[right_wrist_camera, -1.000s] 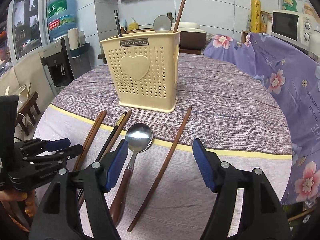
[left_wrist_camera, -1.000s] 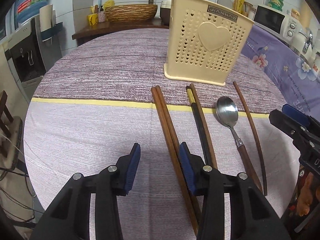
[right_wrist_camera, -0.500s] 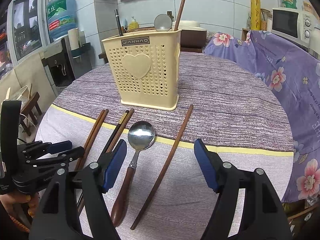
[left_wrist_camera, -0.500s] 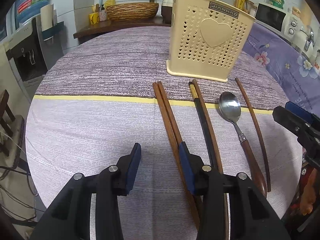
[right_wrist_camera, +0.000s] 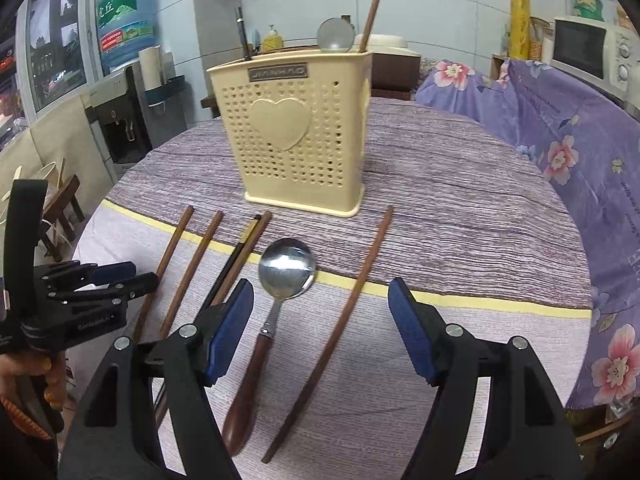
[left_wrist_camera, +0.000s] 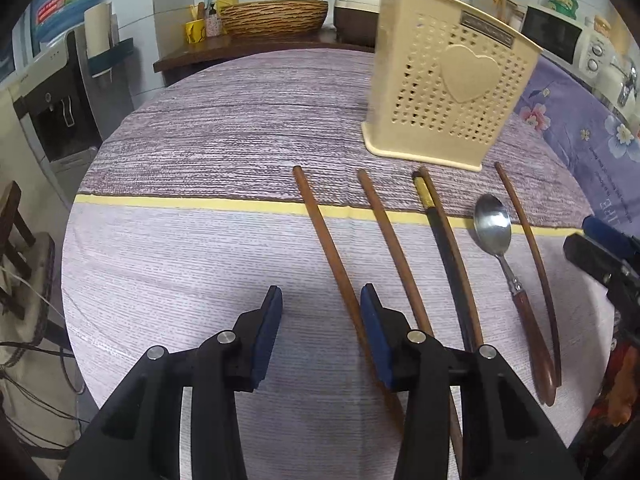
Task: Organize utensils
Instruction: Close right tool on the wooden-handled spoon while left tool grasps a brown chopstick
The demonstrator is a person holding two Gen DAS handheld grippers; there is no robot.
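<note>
- My left hand-held gripper (left_wrist_camera: 320, 320) hangs released over the table (left_wrist_camera: 180, 248), two brown chopsticks (left_wrist_camera: 384, 236) at one o'clock.
- My right hand-held gripper (right_wrist_camera: 320, 320) gapes wide, grasping nothing; the spoon (right_wrist_camera: 276, 300) and a lone chopstick (right_wrist_camera: 344, 320) lie between its pads.
- The cream utensil holder (right_wrist_camera: 296, 140) stands at twelve o'clock.

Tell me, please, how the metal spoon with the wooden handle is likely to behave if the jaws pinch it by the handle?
The spoon looks rigid, so it should not flex. Its steel bowl probably outweighs the slim handle, so it may droop bowl-first. The rounded, glossy handle might slip or twist between the right gripper's open jaws.
</note>
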